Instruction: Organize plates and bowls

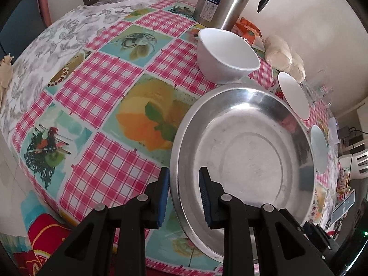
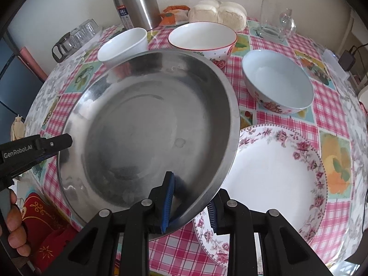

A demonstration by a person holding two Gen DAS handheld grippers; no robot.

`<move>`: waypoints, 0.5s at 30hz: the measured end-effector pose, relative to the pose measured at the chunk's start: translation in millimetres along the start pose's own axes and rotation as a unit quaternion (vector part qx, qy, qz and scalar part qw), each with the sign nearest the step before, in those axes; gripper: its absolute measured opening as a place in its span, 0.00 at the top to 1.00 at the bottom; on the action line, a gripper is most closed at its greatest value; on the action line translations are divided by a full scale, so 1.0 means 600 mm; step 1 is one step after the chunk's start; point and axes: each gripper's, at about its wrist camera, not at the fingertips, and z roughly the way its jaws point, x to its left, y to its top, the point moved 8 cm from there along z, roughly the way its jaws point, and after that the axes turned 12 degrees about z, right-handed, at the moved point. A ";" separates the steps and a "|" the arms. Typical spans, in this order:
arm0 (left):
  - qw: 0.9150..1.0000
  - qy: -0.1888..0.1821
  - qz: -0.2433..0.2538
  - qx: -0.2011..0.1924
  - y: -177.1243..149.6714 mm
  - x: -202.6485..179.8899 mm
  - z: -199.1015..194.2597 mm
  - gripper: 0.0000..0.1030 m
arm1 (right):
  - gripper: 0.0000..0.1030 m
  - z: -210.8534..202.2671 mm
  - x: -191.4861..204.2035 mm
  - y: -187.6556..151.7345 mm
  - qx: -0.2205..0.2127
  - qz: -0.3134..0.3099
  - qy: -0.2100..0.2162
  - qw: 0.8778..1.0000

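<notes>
Silver steel plate [image 2: 147,124]; white plate [image 2: 273,177] with pink floral rim; pink-checked tablecloth [image 1: 103,87] with fruit panels; pale blue bowl [image 2: 279,87].

The steel pan [image 2: 147,124] hid part of the white cup [image 2: 124,44] and the near left rim of the floral plate [image 2: 276,174]. The thermos [image 2: 135,2] was cut off by the top edge. Its label print was too small to read.
</notes>
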 end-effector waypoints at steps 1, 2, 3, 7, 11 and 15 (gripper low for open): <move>1.000 -0.002 -0.003 -0.002 0.001 0.000 -0.001 0.75 | 0.71 0.001 0.000 -0.001 0.002 0.001 0.001 1.000; 1.000 -0.003 -0.004 -0.003 0.000 -0.001 -0.003 0.75 | 0.71 0.002 0.000 -0.002 0.004 0.002 0.002 1.000; 1.000 -0.004 -0.006 -0.005 0.001 0.002 -0.005 0.75 | 0.71 0.002 0.001 -0.003 0.005 0.001 0.001 1.000; 1.000 -0.002 -0.014 -0.015 0.004 0.007 -0.013 0.75 | 0.71 -0.002 0.000 -0.011 0.010 0.001 -0.005 1.000; 1.000 -0.002 -0.023 -0.019 0.005 0.011 -0.015 0.74 | 0.71 -0.003 -0.010 -0.013 0.013 0.008 -0.014 1.000; 0.999 0.001 -0.022 -0.029 0.008 0.010 -0.021 0.73 | 0.69 0.000 -0.023 -0.015 0.019 0.020 -0.027 0.999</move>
